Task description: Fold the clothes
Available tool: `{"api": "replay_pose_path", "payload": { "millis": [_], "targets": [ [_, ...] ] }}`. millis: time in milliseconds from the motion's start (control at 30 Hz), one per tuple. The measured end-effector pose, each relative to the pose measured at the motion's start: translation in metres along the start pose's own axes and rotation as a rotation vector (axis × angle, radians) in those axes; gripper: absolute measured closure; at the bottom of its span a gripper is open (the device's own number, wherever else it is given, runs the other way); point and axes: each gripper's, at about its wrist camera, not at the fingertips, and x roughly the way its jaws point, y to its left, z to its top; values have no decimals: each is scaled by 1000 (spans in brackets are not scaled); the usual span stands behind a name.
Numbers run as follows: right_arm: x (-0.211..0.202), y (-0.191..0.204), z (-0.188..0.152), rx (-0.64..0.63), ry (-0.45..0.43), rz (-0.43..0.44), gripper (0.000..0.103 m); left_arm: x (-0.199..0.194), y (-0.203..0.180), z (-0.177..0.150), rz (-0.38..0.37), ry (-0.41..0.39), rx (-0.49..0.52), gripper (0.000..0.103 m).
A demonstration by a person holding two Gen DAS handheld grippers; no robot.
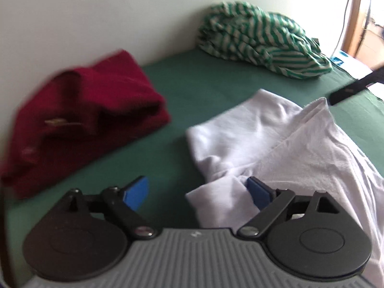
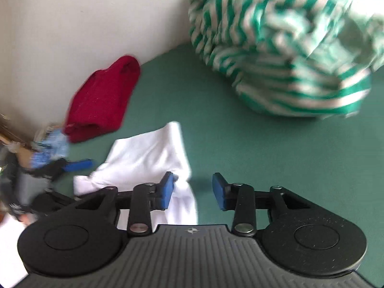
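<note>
White cotton garment [image 1: 276, 144] crumpled on green sheet [image 1: 192, 91].
Left gripper [image 1: 196, 192] and right gripper [image 2: 193, 189] gape, holding nothing; closing now risks bunching several layers.

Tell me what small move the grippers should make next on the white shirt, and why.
Probably close the left gripper on the white shirt: its fingers stand open around a bunched fold. The right gripper is open too, at the shirt's edge on the green sheet, so nothing is held yet.

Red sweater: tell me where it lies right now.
The red sweater lies folded at the left of the green bedsheet, against the white wall, left of the white shirt and across from the striped garment.
</note>
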Motion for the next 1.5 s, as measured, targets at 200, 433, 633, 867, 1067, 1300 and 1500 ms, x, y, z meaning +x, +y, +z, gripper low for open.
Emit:
{"api": "replay_pose_path", "payload": {
  "millis": [200, 433, 633, 867, 1067, 1300, 1500],
  "targets": [
    [-23, 54, -59, 9, 11, 214, 62, -58, -35, -6, 2, -206, 82, 1],
    [-5, 71, -88, -49, -51, -94, 61, -15, -43, 5, 151, -91, 148, 14],
    [-15, 60, -80, -46, -198, -91, 59, -44, -29, -15, 10, -130, 77, 15],
    [21, 63, -58, -80, -192, -141, 98, -21, -48, -17, -42, -63, 94, 21],
    [23, 44, -58, -49, -183, -150, 99, 11, -42, -9, 0, -25, 27, 19],
    [0, 53, -69, -73, -244, -177, 81, -9, -28, -13, 20, -84, 3, 22],
    [7, 64, -104, -70, -87, -14, 80, -27, -32, -16, -33, -140, 10, 19]
  ]
}}
